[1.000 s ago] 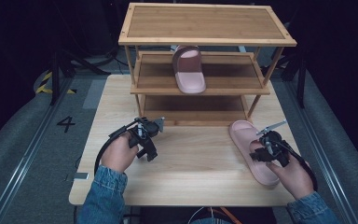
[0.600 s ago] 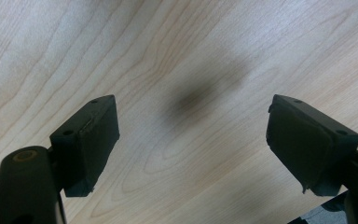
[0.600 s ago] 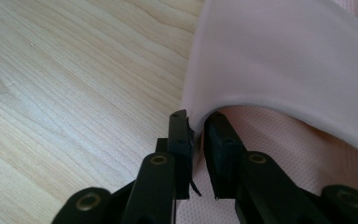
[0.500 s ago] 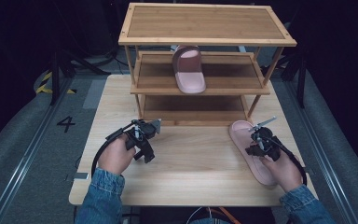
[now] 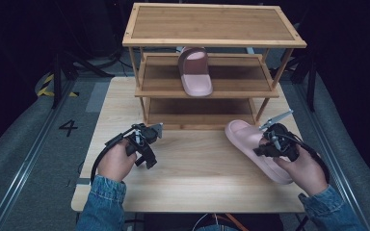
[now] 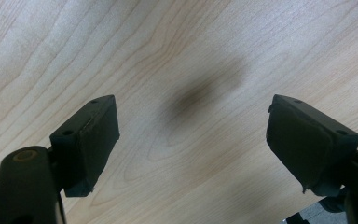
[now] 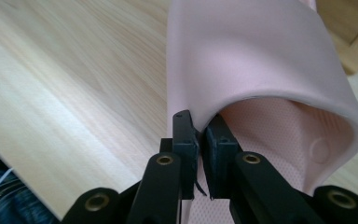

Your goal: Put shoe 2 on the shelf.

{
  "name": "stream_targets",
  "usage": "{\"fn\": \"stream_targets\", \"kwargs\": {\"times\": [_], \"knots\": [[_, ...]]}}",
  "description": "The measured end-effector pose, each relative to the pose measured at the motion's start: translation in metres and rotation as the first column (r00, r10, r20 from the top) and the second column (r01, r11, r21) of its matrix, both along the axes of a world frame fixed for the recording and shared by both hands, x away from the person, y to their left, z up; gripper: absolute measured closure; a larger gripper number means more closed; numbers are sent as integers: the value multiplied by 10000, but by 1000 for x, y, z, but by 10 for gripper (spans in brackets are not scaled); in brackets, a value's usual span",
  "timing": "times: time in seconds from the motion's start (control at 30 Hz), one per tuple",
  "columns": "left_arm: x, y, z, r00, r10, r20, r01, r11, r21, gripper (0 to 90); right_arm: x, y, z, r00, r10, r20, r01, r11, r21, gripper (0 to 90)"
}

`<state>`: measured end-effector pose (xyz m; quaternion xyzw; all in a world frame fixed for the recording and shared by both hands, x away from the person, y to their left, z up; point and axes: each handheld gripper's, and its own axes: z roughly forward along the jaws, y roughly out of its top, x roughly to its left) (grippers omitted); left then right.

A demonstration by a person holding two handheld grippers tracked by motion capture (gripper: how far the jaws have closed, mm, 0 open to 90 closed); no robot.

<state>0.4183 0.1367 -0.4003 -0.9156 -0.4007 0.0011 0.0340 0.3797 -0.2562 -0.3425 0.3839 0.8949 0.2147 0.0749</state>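
The right tongs (image 7: 198,140) have just closed, now clenching the pink slipper's (image 5: 250,144) strap edge near the bench's (image 5: 197,178) right edge; its heel hides under the hand. The left tongs (image 6: 191,140) gape, released.

One camera overhead, one on each set of tongs.
The high view looked forward and down over the pale wooden counter (image 5: 197,173); both tongs views sat close above that same counter.
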Motion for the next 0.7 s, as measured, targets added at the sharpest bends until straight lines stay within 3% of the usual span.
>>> {"fn": "stream_targets", "kwargs": {"times": [0.23,0.27,0.37,0.53,0.6,0.7], "knots": [[-3,6,0,9999,158,-37,-158,9999,-43,173,3,1,39,9987,441,261,-443,9990,52,846],[-3,6,0,9999,158,-37,-158,9999,-43,173,3,1,39,9987,441,261,-443,9990,52,846],[-3,6,1,9998,163,-65,-163,9998,-95,173,6,1,62,9973,491,538,-492,9988,13,845],[-3,7,6,9999,80,133,-78,9999,-145,173,10,2,78,9960,581,676,-576,9983,-94,844],[-3,8,8,9999,81,131,-78,9998,-206,172,13,4,90,9948,675,759,-673,9977,-52,844],[-3,9,7,9999,128,84,-126,9997,-189,172,16,6,97,9942,651,854,-648,9979,-58,844]]}}
